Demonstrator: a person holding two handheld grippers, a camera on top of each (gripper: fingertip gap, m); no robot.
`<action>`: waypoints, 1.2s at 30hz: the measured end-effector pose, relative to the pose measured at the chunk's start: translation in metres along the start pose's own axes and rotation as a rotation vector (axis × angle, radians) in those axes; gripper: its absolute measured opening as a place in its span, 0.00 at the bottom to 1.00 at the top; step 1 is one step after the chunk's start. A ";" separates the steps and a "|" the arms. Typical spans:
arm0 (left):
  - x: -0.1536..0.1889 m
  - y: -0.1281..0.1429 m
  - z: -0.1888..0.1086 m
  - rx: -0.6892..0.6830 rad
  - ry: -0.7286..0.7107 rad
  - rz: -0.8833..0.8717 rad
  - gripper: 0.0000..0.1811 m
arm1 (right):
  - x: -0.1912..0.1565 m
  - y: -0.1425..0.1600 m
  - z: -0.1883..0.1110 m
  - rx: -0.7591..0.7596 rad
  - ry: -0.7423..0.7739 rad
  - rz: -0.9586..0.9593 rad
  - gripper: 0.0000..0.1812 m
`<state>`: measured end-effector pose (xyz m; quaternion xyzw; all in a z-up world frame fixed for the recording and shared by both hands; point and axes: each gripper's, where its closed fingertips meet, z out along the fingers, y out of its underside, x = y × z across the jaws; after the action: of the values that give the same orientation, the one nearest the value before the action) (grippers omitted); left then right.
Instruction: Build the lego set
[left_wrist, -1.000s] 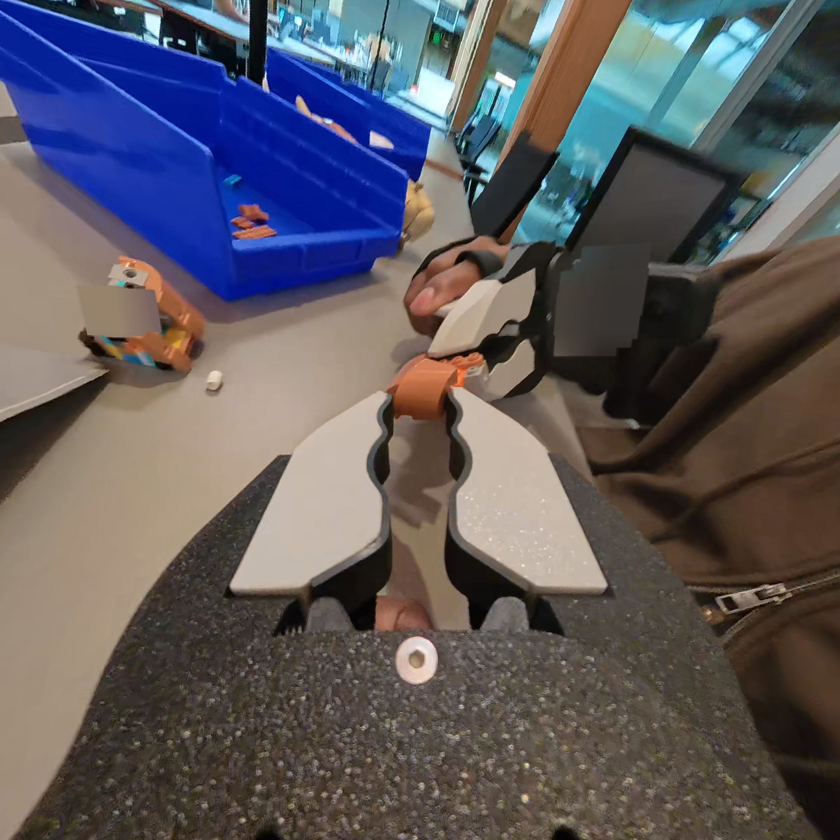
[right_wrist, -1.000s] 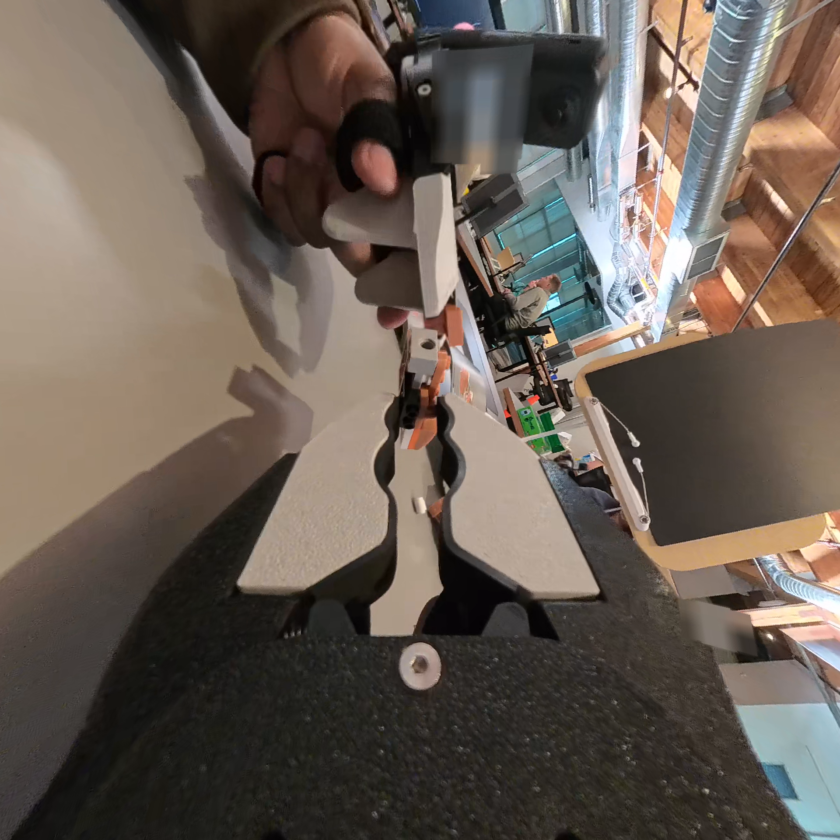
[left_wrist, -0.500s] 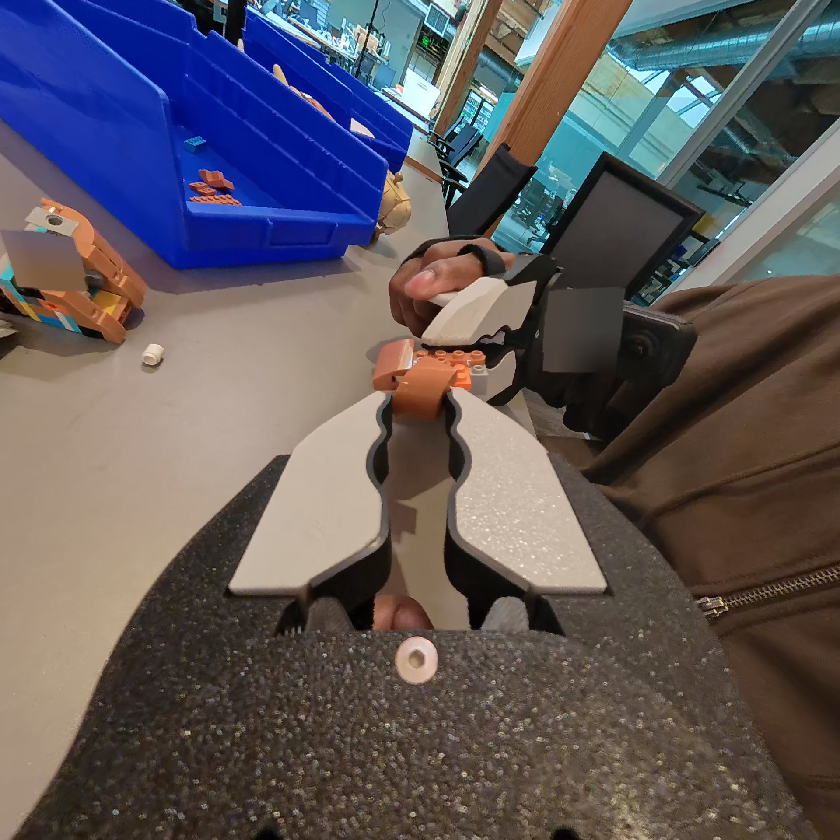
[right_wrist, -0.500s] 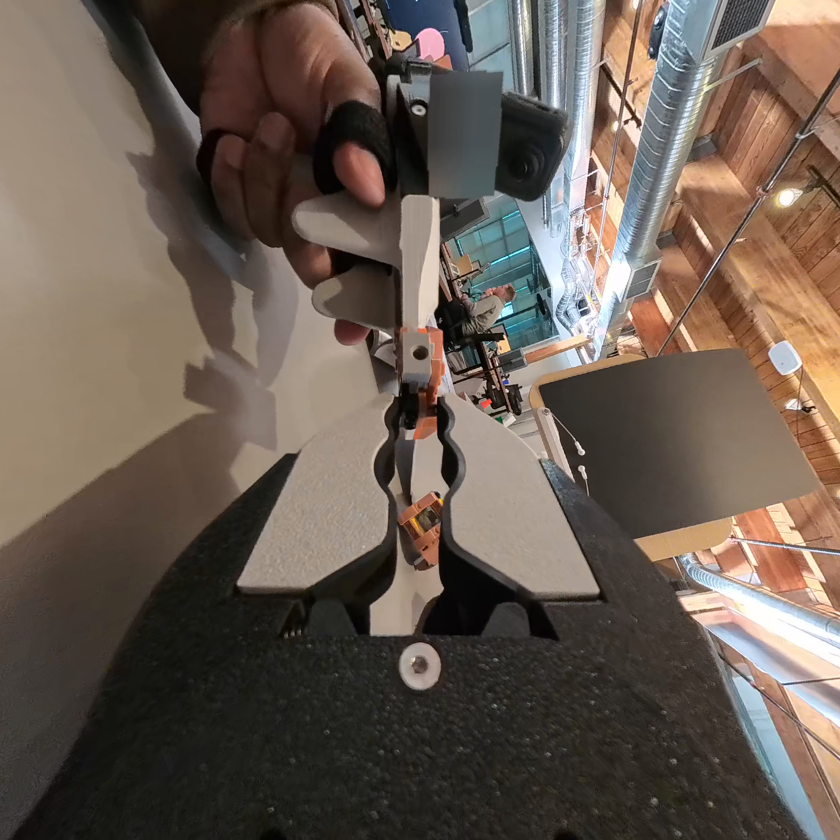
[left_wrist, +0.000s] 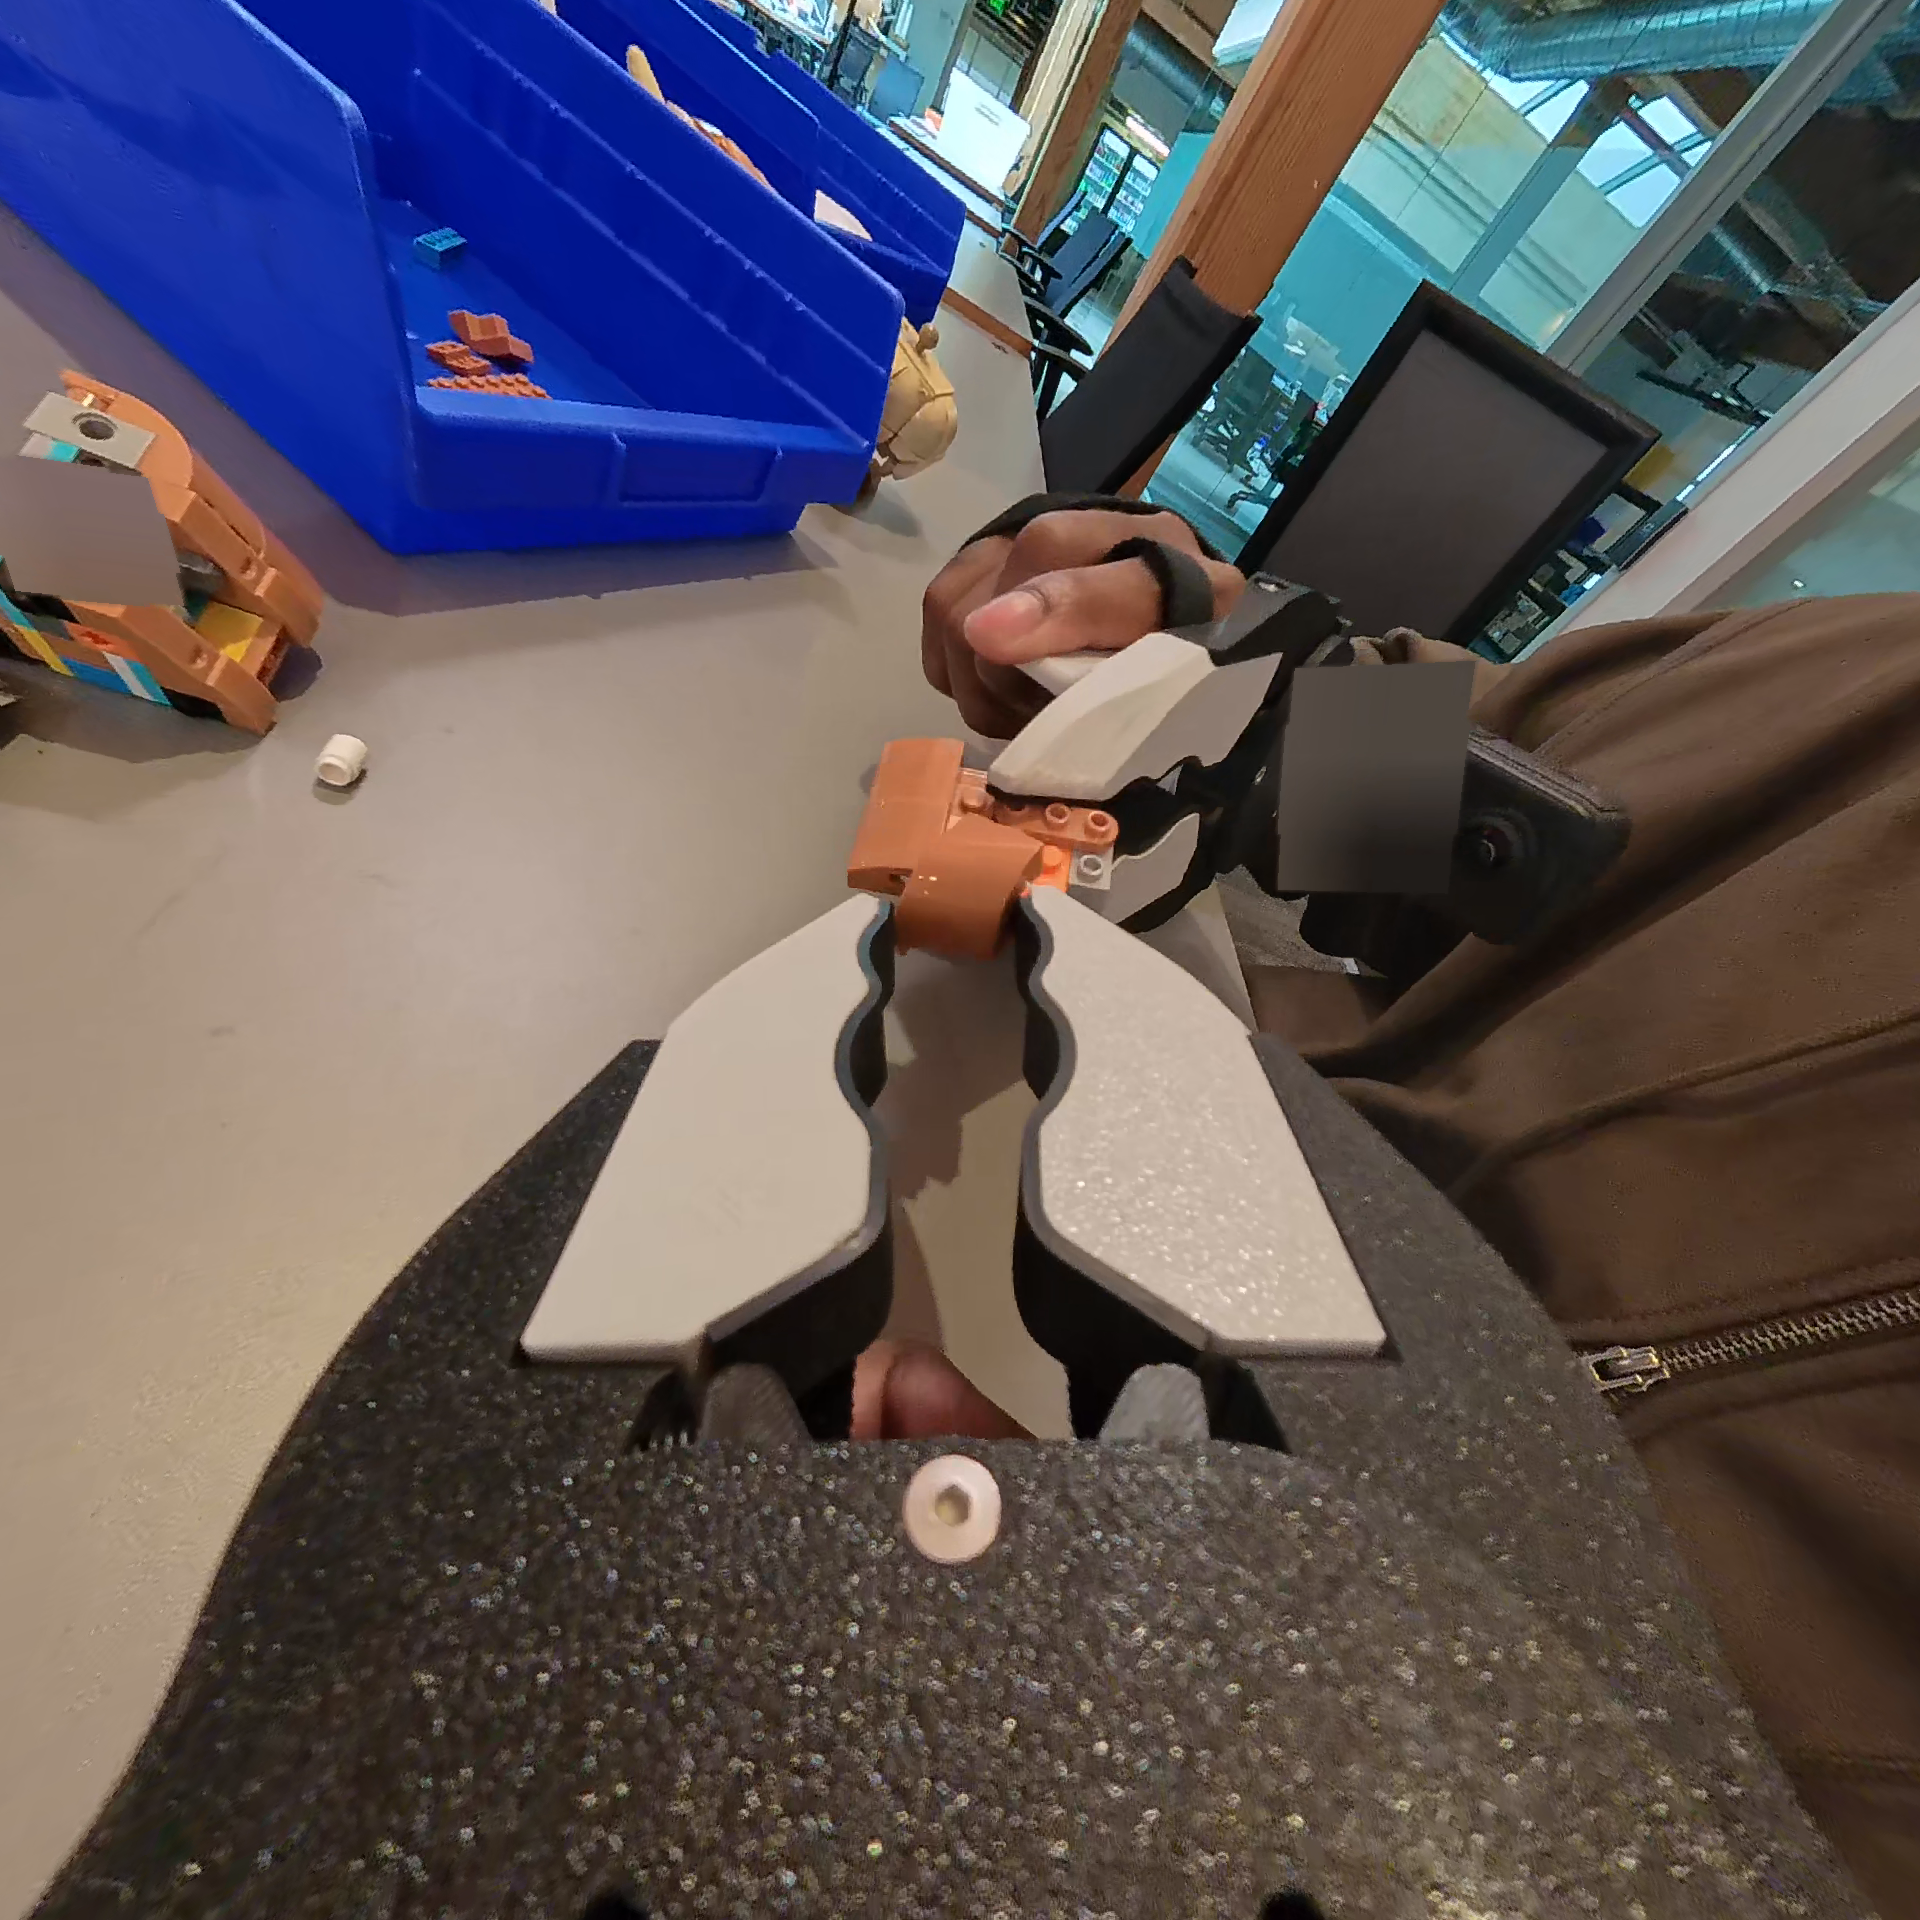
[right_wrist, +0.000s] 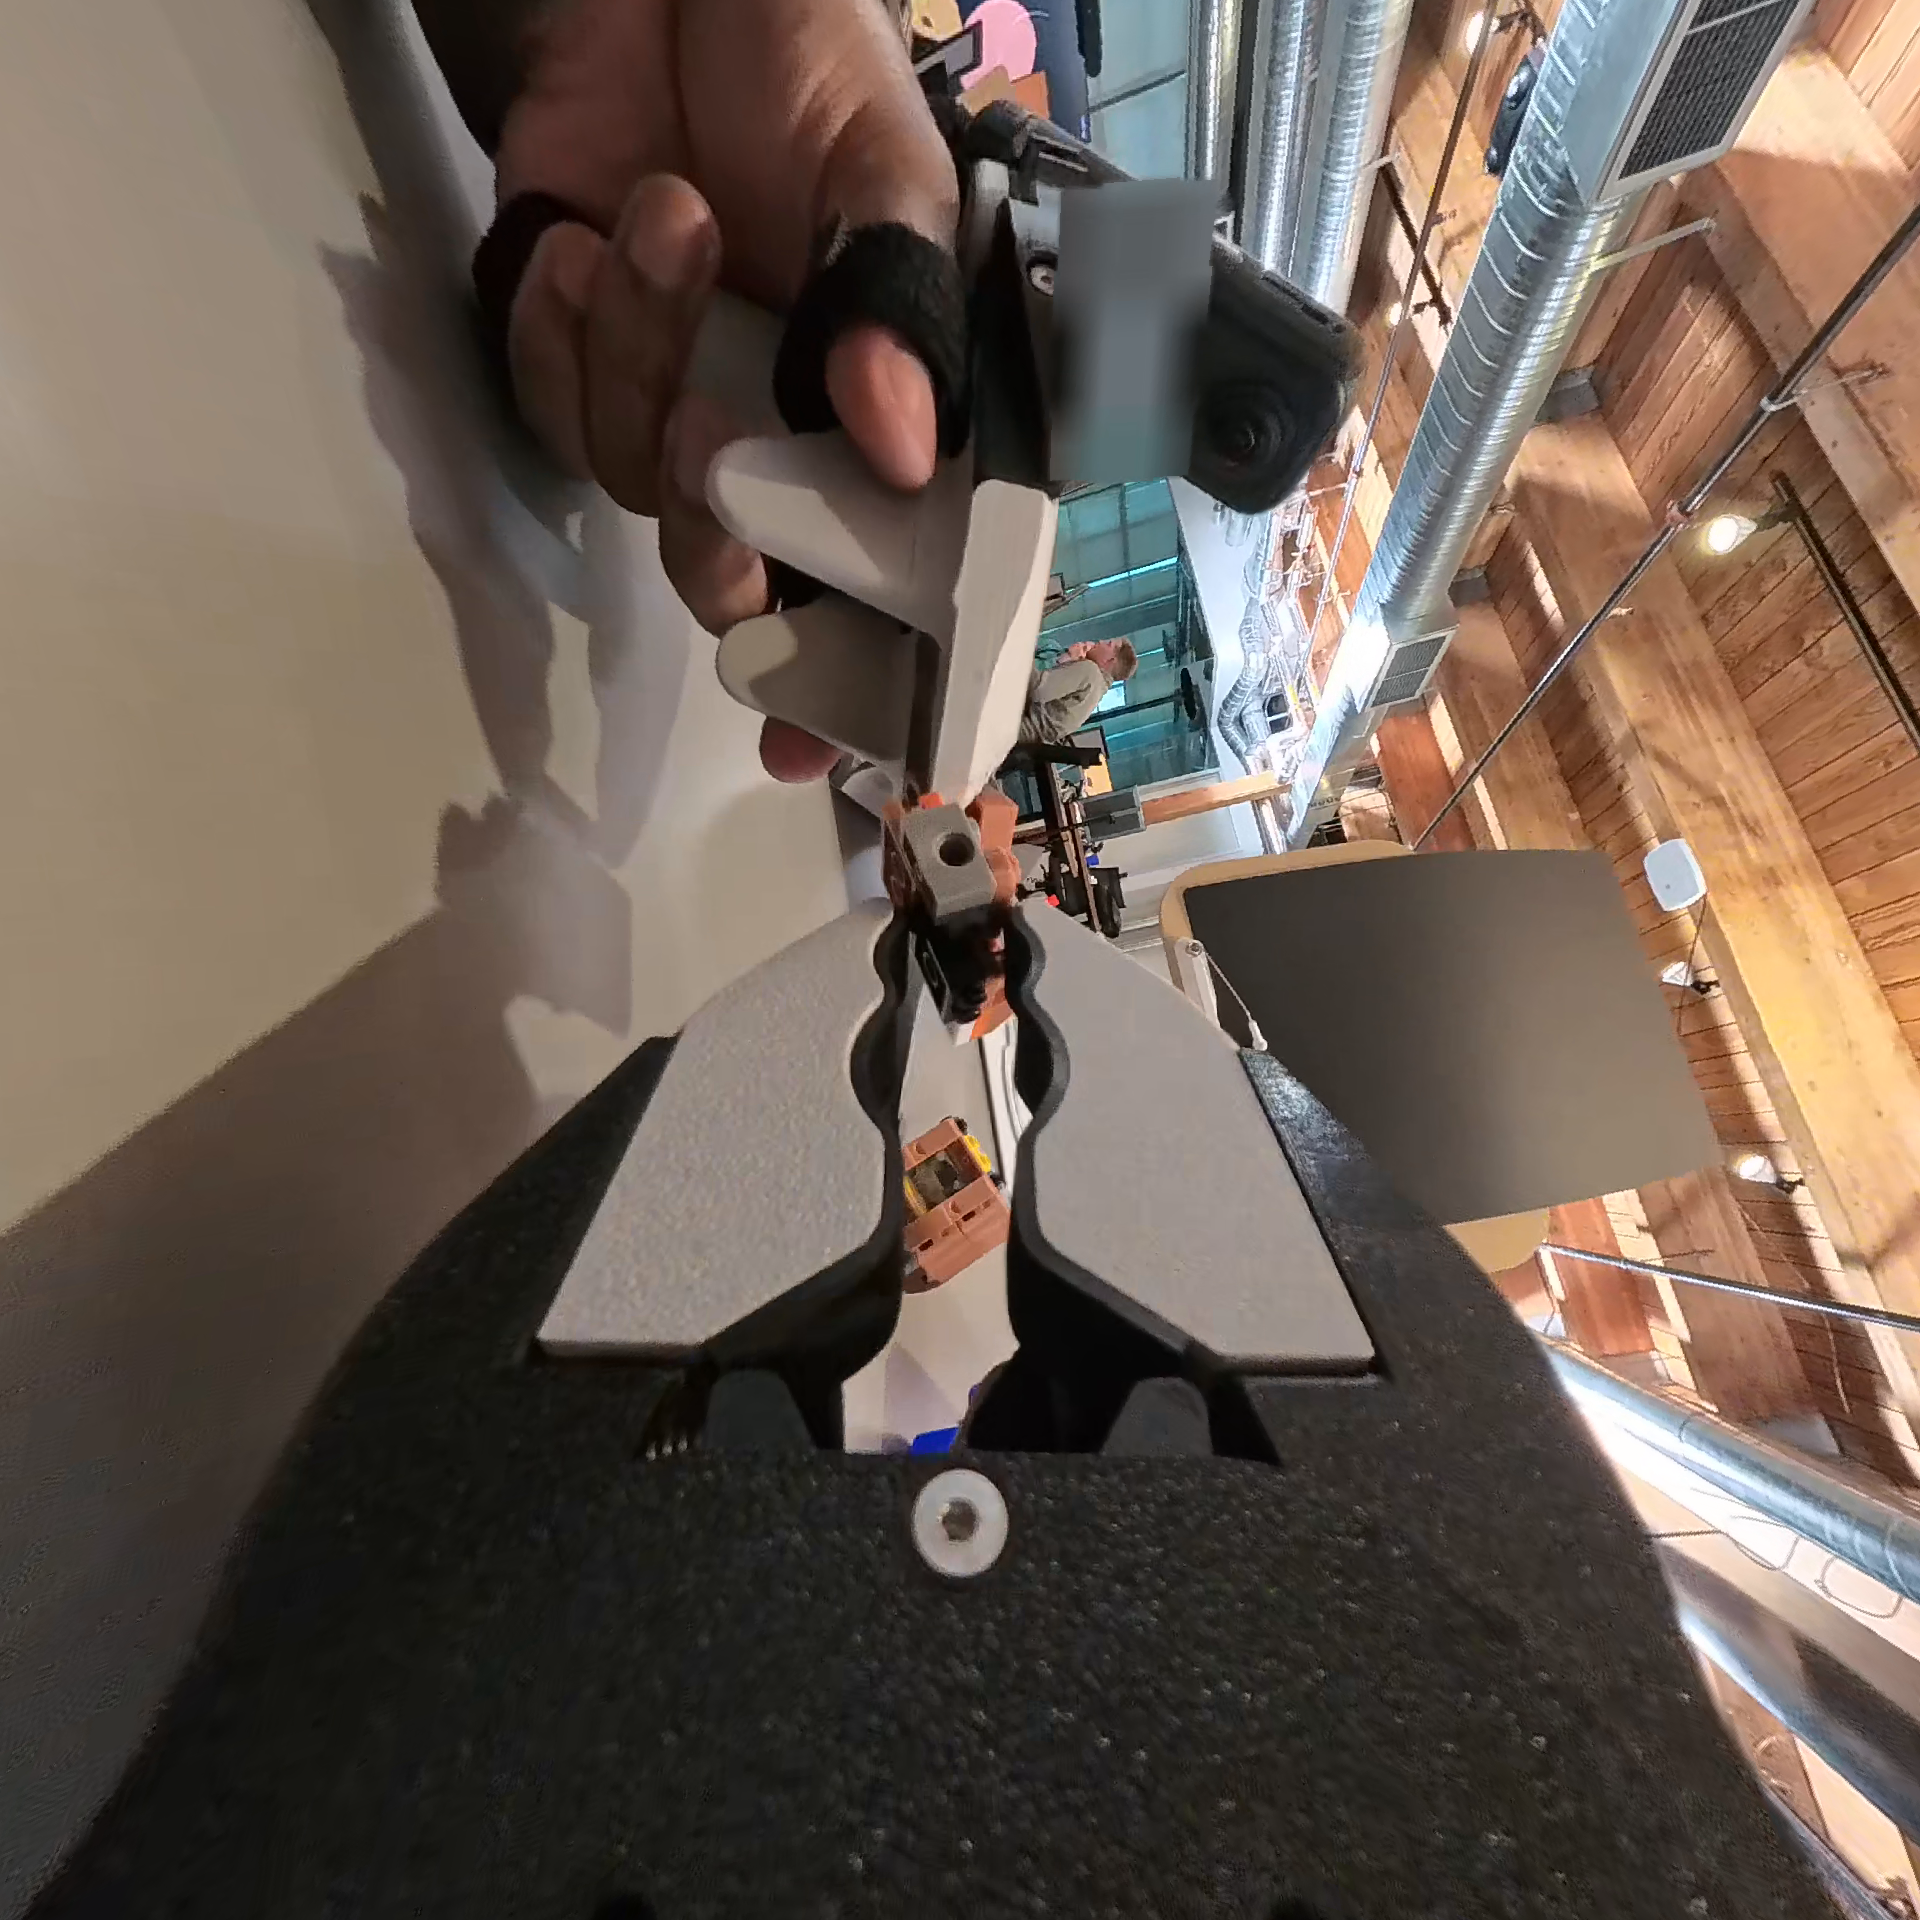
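Observation:
A small brown-orange lego assembly (left_wrist: 961, 842) with studs on top is held above the grey table (left_wrist: 468, 935) between both grippers. My left gripper (left_wrist: 954, 914) is shut on its curved brown end. My right gripper (left_wrist: 1049, 831) comes in from the right and is shut on the studded end. In the right wrist view, my right gripper (right_wrist: 956, 935) is shut on the assembly's black and orange part, with a grey holed block (right_wrist: 951, 857) just beyond. The left gripper (right_wrist: 940, 779) meets it from above, held by a hand (right_wrist: 727, 208).
Blue bins (left_wrist: 623, 457) stand at the back left, one holding loose brown bricks (left_wrist: 483, 353). A partly built orange lego model (left_wrist: 156, 582) and a small white round piece (left_wrist: 341, 758) lie at the left. A tan figure (left_wrist: 920, 405) and a black panel (left_wrist: 1434, 488) stand behind. Both grippers' tips are close together, under 4 cm apart. The small white round piece (left_wrist: 341, 758) is about equally far from each gripper, around 15 cm.
Both grippers have stayed shut on the assembly and turned it, so its studded top and a brown side piece now show. The left gripper looms larger in the right wrist view.

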<state>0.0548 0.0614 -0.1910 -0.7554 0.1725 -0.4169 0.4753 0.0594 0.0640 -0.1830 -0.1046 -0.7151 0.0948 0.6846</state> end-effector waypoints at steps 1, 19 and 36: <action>0.000 0.000 0.000 -0.002 0.000 -0.001 0.12 | 0.000 0.000 0.000 -0.001 0.000 0.001 0.09; 0.002 0.013 0.009 -0.103 0.002 0.012 0.12 | -0.014 -0.006 0.005 -0.006 -0.041 -0.051 0.14; 0.003 0.018 0.011 -0.137 -0.013 0.047 0.13 | -0.014 -0.002 0.006 -0.027 -0.051 -0.034 0.11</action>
<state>0.0675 0.0566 -0.2073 -0.7844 0.2154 -0.3880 0.4334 0.0544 0.0584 -0.1962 -0.0994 -0.7353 0.0761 0.6661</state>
